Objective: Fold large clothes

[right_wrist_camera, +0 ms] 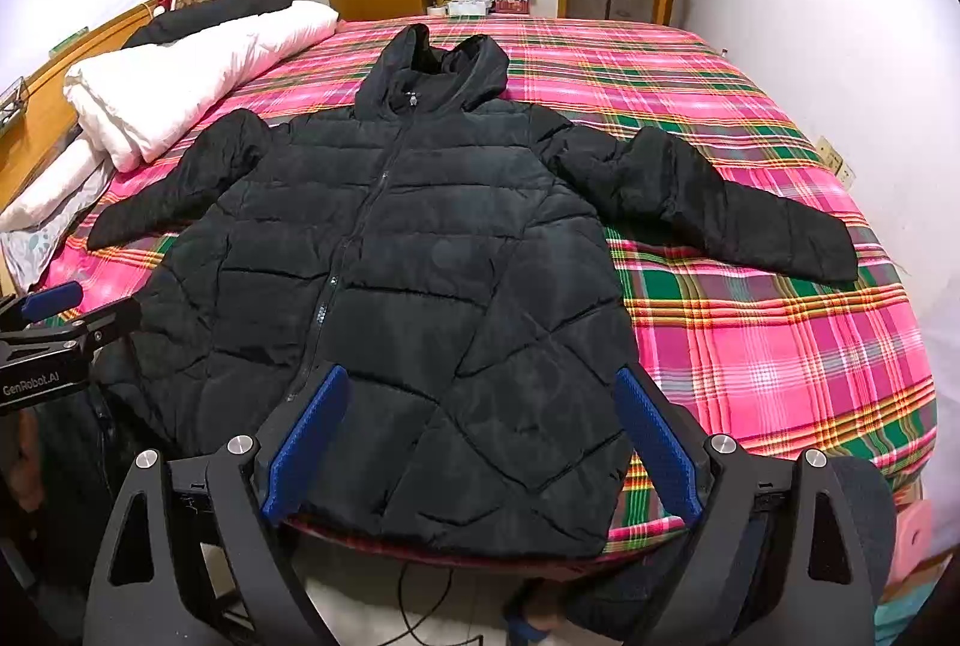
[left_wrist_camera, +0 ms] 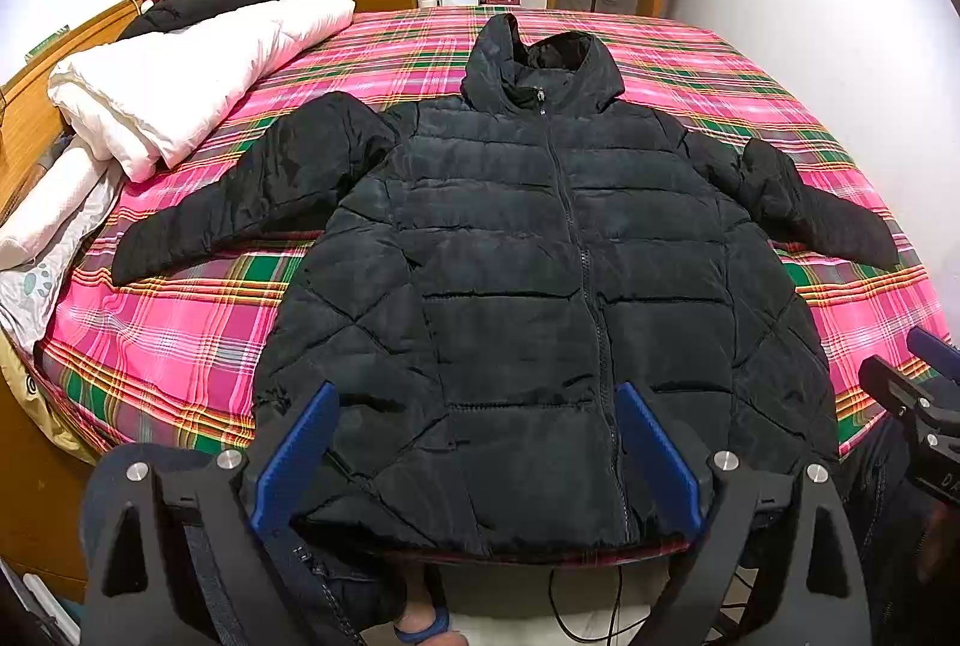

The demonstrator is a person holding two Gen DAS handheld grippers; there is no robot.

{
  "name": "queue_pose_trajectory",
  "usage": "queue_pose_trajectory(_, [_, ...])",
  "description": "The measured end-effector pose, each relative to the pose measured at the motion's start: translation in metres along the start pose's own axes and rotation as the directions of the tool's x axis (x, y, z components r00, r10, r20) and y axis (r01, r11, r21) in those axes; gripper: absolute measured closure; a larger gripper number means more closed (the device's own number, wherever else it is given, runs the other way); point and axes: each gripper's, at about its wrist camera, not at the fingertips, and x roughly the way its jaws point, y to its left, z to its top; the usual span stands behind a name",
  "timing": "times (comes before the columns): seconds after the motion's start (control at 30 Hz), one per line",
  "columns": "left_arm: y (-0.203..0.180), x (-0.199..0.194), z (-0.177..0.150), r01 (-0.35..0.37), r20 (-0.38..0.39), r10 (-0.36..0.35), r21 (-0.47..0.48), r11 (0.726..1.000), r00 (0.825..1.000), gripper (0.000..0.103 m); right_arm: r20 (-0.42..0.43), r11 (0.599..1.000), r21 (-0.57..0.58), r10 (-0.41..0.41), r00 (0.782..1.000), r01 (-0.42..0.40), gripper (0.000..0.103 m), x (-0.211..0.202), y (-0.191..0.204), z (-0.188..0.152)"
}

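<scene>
Starting: both grippers are hanging above the near hem of the black puffer jacket [left_wrist_camera: 528, 274], tilted down toward it, with no fold yet made.
Jacket: it is lying face up and zipped on the plaid bedsheet [left_wrist_camera: 180, 334], hood [left_wrist_camera: 534, 57] pointing to the far side, hem at the near edge of the bed.
Sleeves: the left sleeve [left_wrist_camera: 252, 190] and the right sleeve [right_wrist_camera: 732, 202] are spreading outward and slightly toward the hem, each resting on the sheet.
Left gripper [left_wrist_camera: 477, 460]: its blue pads are standing wide apart over the hem near the zipper, gripping nothing.
Right gripper [right_wrist_camera: 480, 448]: its jaws are likewise standing wide apart, over the hem's right corner, empty.
Likely step: I am judging that a sleeve needs bringing across the chest first.
Doing it well: pinching the cuff rather than the thick padding is looking wiser, since puffy fill may be slipping out of a shallow grip.
Watching: the white folded quilt [left_wrist_camera: 180, 63] is lying near the left sleeve, apart from it; sweeping low there risks dragging it.
Caution: lifting the cuff clear before crossing should be keeping the sheet from bunching.
</scene>
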Motion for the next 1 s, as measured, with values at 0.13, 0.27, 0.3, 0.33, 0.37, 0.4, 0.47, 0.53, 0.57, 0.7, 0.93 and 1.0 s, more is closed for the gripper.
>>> queue_pose_trajectory(0.13, [0.0000, -0.0001, -0.0001, 0.001, 0.000, -0.001, 0.000, 1.000, 1.000, 0.008, -0.001, 1.000, -0.001, -0.001, 1.000, 0.001, 0.013, 0.0007, 0.0005, 0.0001])
queue_pose_trajectory(0.27, [-0.0001, 0.0002, 0.0002, 0.001, 0.000, -0.001, 0.000, 1.000, 1.000, 0.008, -0.002, 1.000, -0.001, -0.002, 1.000, 0.002, 0.013, 0.0010, 0.0006, 0.0002])
queue_pose_trajectory(0.3, [0.0002, 0.0000, 0.0000, 0.001, 0.000, -0.001, 0.000, 1.000, 1.000, 0.008, -0.002, 1.000, -0.001, -0.001, 1.000, 0.001, 0.013, 0.0010, 0.0005, 0.0000])
queue_pose_trajectory(0.33, [0.0000, 0.0000, 0.0000, 0.001, 0.000, -0.001, 0.000, 1.000, 1.000, 0.008, -0.002, 1.000, -0.001, -0.001, 1.000, 0.001, 0.013, 0.0012, 0.0007, 0.0002])
queue_pose_trajectory(0.37, [-0.0003, 0.0005, 0.0002, 0.000, 0.000, 0.000, 0.000, 1.000, 1.000, 0.008, -0.002, 1.000, -0.001, -0.002, 1.000, 0.001, 0.013, 0.0011, 0.0005, 0.0000])
queue_pose_trajectory(0.4, [-0.0001, 0.0003, 0.0001, 0.001, -0.001, -0.001, 0.000, 1.000, 1.000, 0.008, -0.002, 1.000, -0.001, -0.002, 1.000, 0.002, 0.013, 0.0011, 0.0006, 0.0000])
queue_pose_trajectory(0.47, [0.0001, 0.0000, 0.0000, 0.001, -0.001, -0.001, 0.000, 1.000, 1.000, 0.008, -0.003, 1.000, -0.002, -0.002, 1.000, 0.002, 0.013, 0.0014, 0.0009, 0.0001])
queue_pose_trajectory(0.53, [0.0000, 0.0002, 0.0001, 0.002, -0.001, -0.002, 0.000, 1.000, 1.000, 0.008, -0.003, 1.000, -0.002, -0.002, 1.000, 0.002, 0.013, 0.0015, 0.0009, 0.0001])
queue_pose_trajectory(0.57, [0.0002, 0.0003, 0.0002, 0.003, -0.001, -0.003, 0.000, 1.000, 1.000, 0.008, -0.003, 1.000, -0.002, -0.002, 1.000, 0.002, 0.013, 0.0016, 0.0009, 0.0001])
queue_pose_trajectory(0.7, [0.0001, 0.0000, -0.0001, 0.001, -0.001, -0.001, -0.001, 1.000, 1.000, 0.008, -0.004, 1.000, -0.002, -0.002, 1.000, 0.002, 0.013, 0.0015, 0.0008, 0.0000])
queue_pose_trajectory(0.93, [-0.0016, -0.0017, -0.0020, 0.002, 0.000, -0.002, 0.002, 1.000, 1.000, 0.008, -0.006, 1.000, -0.002, -0.002, 1.000, 0.002, 0.013, 0.0016, 0.0011, -0.0006])
queue_pose_trajectory(1.0, [-0.0010, -0.0012, -0.0013, 0.003, -0.002, -0.003, -0.001, 1.000, 1.000, 0.008, -0.006, 1.000, -0.004, -0.002, 1.000, 0.002, 0.013, 0.0026, 0.0014, -0.0014])
